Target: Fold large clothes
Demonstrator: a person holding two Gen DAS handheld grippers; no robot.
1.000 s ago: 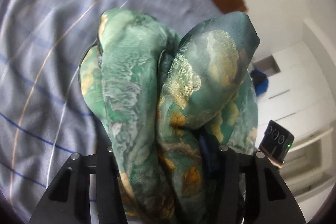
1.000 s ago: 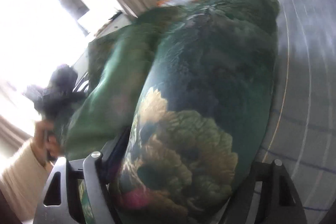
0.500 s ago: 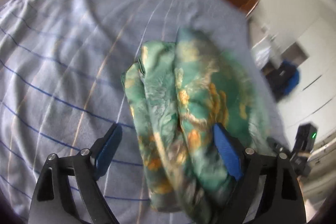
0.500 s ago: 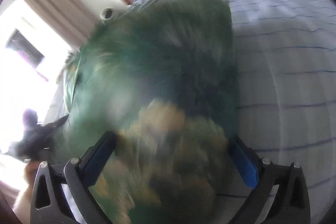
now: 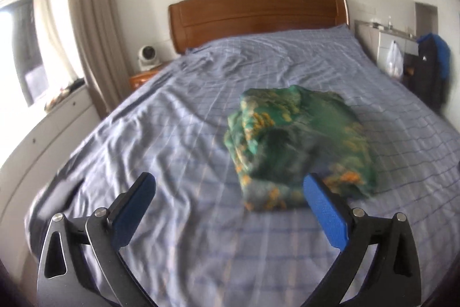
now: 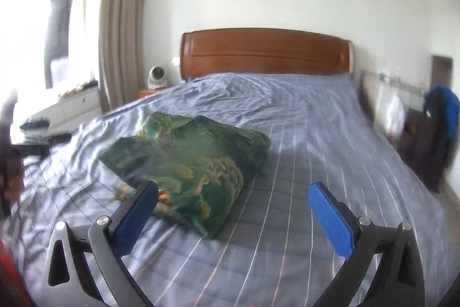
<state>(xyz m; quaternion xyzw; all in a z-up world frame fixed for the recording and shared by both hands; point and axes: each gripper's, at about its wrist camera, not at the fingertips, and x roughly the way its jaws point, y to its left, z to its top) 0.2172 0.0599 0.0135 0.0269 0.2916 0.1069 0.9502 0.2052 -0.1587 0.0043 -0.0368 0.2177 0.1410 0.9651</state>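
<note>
A folded green garment with a gold and orange print point(image 5: 296, 146) lies as a thick bundle on the blue striped bed sheet point(image 5: 178, 134). It also shows in the right wrist view point(image 6: 189, 166). My left gripper point(image 5: 230, 192) is open and empty, held back from the bundle, which sits ahead and to its right. My right gripper point(image 6: 233, 200) is open and empty, with the bundle just ahead and to its left.
A wooden headboard point(image 6: 264, 53) stands at the far end of the bed. A nightstand with a small white fan point(image 6: 156, 76) is at the left. A window and curtain point(image 6: 118, 30) fill the left wall. A dark and blue bag point(image 6: 440, 123) hangs at the right.
Both grippers opened and let go of the green garment, then pulled back and up. The garment now lies on the bed as a folded bundle.
</note>
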